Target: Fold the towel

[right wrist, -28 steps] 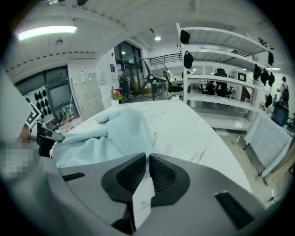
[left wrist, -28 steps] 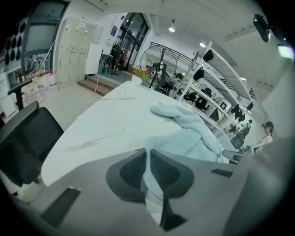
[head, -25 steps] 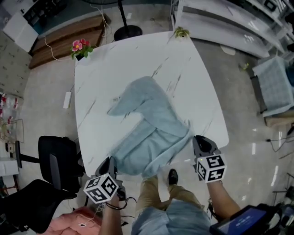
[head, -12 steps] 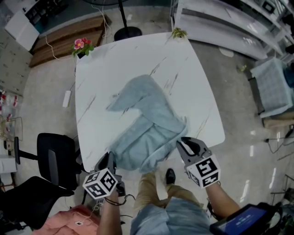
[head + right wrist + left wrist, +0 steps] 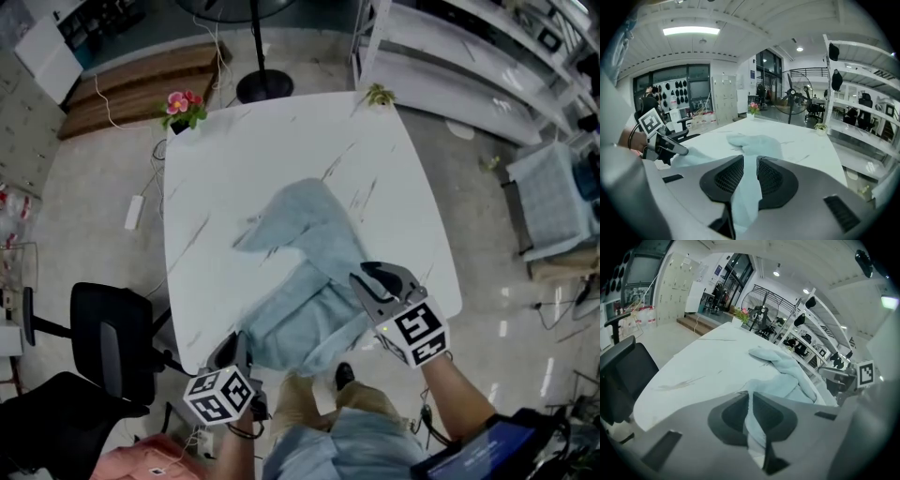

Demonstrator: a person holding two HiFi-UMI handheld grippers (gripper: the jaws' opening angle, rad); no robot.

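So, the towel [image 5: 305, 281] was found bunched up on the near half of the white table [image 5: 234, 159], with one pointy flap stretched out toward the middle. Light blue, pretty rumpled, nothing neat about it.

The left gripper [image 5: 234, 345] was parked at the table's near left corner. Its fingers [image 5: 733, 413] were seen squeezed nearly together, clamped on a thin edge of towel. The cloth could be followed through the slit between them and out onto the tabletop.

The right gripper [image 5: 375, 277] was held over the towel's right side, near the table's near right edge. Its jaws had just been opening a bit, so a wider gap was left than on the other gripper. That gap was filled by towel, though: a band of cloth was seen touching both pads [image 5: 729, 176] and trailing off to the rest of the heap. So a grip on the towel was read there too.

Between the two grippers the towel's near edge was draped along the table's rim.

Other stuff spotted: a pot of pink flowers [image 5: 184, 105] at the far left corner, a small plant [image 5: 378, 94] at the far right one, a fan stand [image 5: 262, 86] on the floor beyond, a black chair [image 5: 108, 342] off to the left, and shelves [image 5: 469, 66] on the right.
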